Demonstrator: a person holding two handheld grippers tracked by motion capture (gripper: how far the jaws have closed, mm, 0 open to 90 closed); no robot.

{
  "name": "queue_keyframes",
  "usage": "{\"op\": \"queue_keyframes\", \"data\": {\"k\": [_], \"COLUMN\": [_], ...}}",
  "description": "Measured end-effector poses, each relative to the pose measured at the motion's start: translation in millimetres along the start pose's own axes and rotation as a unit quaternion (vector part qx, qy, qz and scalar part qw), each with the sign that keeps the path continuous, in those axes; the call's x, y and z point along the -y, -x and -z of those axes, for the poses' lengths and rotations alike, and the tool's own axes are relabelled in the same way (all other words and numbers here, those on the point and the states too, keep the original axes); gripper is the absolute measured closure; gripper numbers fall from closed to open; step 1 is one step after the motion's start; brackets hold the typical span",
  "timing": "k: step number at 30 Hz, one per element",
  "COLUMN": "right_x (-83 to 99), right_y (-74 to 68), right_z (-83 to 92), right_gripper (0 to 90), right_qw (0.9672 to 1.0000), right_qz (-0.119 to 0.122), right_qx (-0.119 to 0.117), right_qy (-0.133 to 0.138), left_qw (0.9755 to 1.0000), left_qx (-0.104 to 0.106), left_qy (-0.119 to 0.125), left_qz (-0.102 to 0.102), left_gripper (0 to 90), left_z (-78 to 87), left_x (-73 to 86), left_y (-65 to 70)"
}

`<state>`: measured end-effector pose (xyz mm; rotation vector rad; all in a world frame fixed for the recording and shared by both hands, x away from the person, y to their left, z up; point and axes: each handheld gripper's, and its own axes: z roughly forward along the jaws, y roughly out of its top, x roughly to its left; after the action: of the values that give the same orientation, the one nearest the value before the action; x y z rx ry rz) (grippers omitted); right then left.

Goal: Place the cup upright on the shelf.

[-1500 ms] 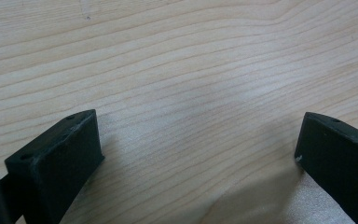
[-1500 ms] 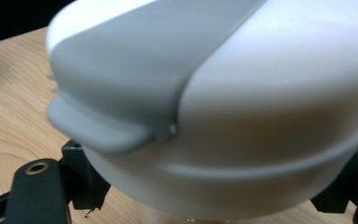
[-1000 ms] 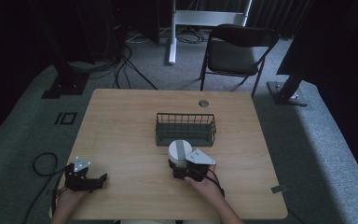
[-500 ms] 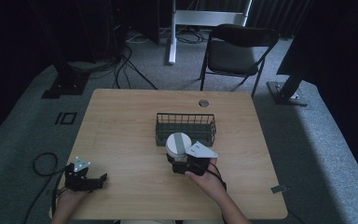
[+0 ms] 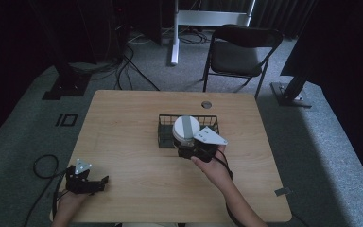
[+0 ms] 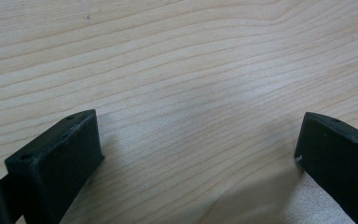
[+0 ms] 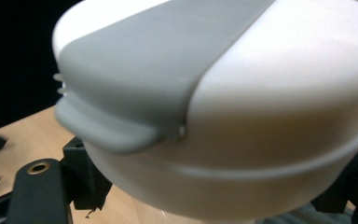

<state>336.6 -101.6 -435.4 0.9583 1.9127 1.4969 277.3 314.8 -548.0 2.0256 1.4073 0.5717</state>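
The right gripper [image 5: 194, 150] pinches a white lidded container [image 5: 185, 129] over the wire basket [image 5: 163, 128]. At seven o'clock, the left gripper [image 5: 105, 179] rests spread on the table [image 5: 123, 123].

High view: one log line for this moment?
right gripper: shut on white container, held over wire basket | left gripper: open, idle above table

dim room, dark from 9 to 3 o'clock; lit table [image 5: 123, 142] (soft shadows); white container [image 7: 223, 107] blurred close-up.
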Motion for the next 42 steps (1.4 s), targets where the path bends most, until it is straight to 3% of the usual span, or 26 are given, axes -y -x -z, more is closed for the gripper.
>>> {"op": "queue_keyframes", "data": {"k": [10, 17, 23, 29, 42], "right_x": [-20.7, -33.3, -38.1, -34.8, -12.7], "right_y": [20.1, 33.8, 45.5, 50.5, 54.2], "right_z": [-13.4, -29.0, -39.5, -47.2, -64.8], "right_gripper": [18.3, 18.3, 18.3, 18.3, 18.3], "right_qw": [0.9987, 0.9951, 0.9907, 0.9884, 0.9851], "right_qz": [-0.014, -0.036, -0.056, -0.056, -0.068], "right_qx": [0.046, 0.091, 0.124, 0.14, 0.144], "right_qy": [0.012, 0.014, -0.003, -0.023, -0.064], "left_qw": [1.0, 1.0, 1.0, 1.0, 1.0], "left_qx": [0.0, 0.0, 0.0, 0.0, 0.0], "left_qy": [0.0, 0.0, 0.0, 0.0, 0.0], "left_qz": [0.0, 0.0, 0.0, 0.0, 0.0], "left_gripper": [0.5, 0.6, 0.6, 0.6, 0.6], "left_z": [0.0, 0.0, 0.1, 0.1, 0.0], "left_x": [0.0, 0.0, 0.0, 0.0, 0.0], "left_y": [0.0, 0.0, 0.0, 0.0, 0.0]}}
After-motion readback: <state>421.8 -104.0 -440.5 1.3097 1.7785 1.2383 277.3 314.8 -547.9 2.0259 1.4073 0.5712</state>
